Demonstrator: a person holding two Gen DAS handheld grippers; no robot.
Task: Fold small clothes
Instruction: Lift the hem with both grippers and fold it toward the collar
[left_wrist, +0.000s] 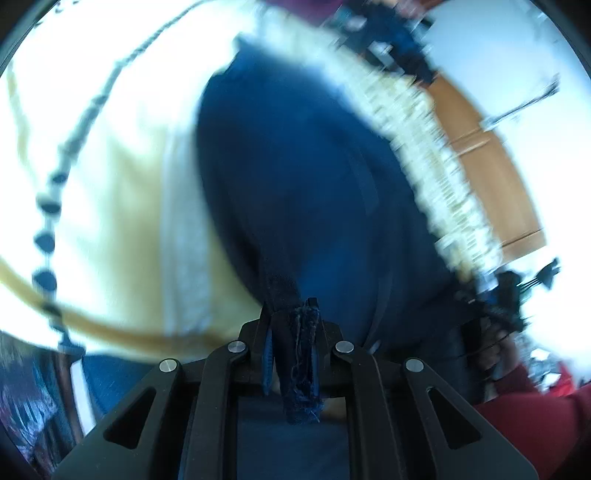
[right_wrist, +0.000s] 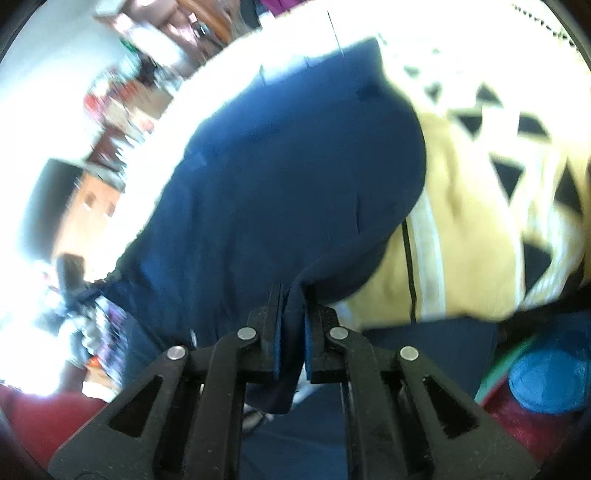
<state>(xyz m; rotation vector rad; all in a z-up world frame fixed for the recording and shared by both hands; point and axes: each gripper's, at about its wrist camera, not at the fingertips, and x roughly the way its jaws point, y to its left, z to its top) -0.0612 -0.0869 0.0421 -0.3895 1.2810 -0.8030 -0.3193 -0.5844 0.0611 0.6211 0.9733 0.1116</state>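
Two grippers, left and right, both pinching the garment | soft, light, limp | hold by edges above blanket

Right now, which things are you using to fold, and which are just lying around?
For the folding:
- navy garment, pinched at two spots
- left tool, shut on its frayed end
- right tool, shut on another edge

Just lying around:
- cream and tan blanket with black triangles underneath
- blue round thing, too blurry to name
- wooden furniture behind
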